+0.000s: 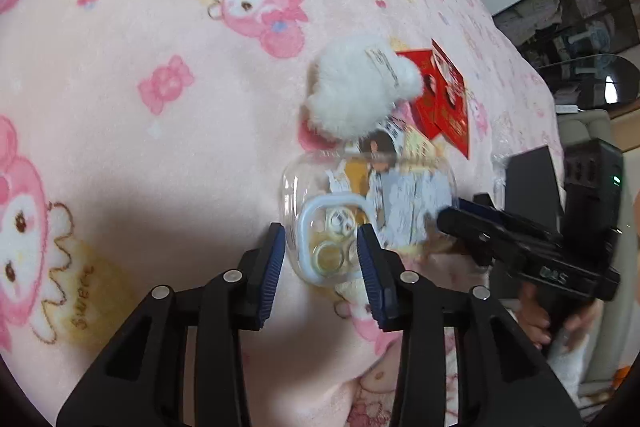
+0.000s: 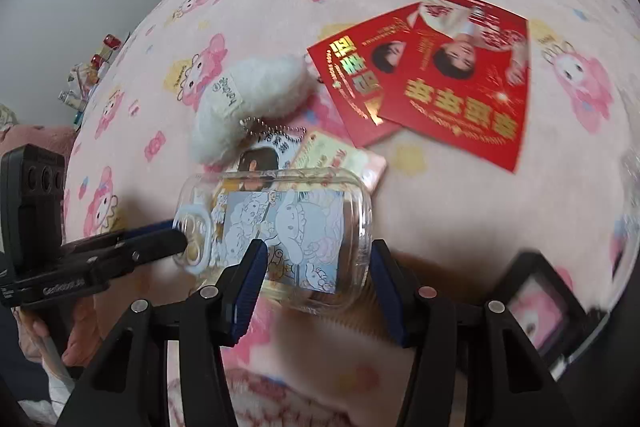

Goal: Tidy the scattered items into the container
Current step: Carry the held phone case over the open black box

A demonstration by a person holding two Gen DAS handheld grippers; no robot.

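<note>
One clear plastic box [image 2: 276,235] lies on its side on the pink cartoon blanket [image 1: 140,67], and everything else is placed here by it. Inside it sits one blue-and-white cartoon card [image 2: 286,231]; at its left end, seen from the right wrist, is a pale blue looped clasp [image 1: 320,239] with small rings behind it.

Just beyond the box lies one white fluffy toy [image 2: 248,103] with a sewn tag and a bead chain, touching the box's far side in the left wrist view. Beside the toy, partly under the box's far edge, are two loose cards: one with a dark-haired figure [image 2: 258,159] and one pale yellow-pink [image 2: 340,157]. Farther off, past the toy, two red envelopes [image 2: 460,75] overlap.

The left claw [image 1: 322,255] stands half open around the clasp end of the box; its blue fingers [image 1: 276,259] flank the clasp without clearly pressing on it.

The right claw [image 2: 316,279] straddles the box's middle and right end, jaws wide. Whether its pads press the plastic cannot be told from the blur.
</note>
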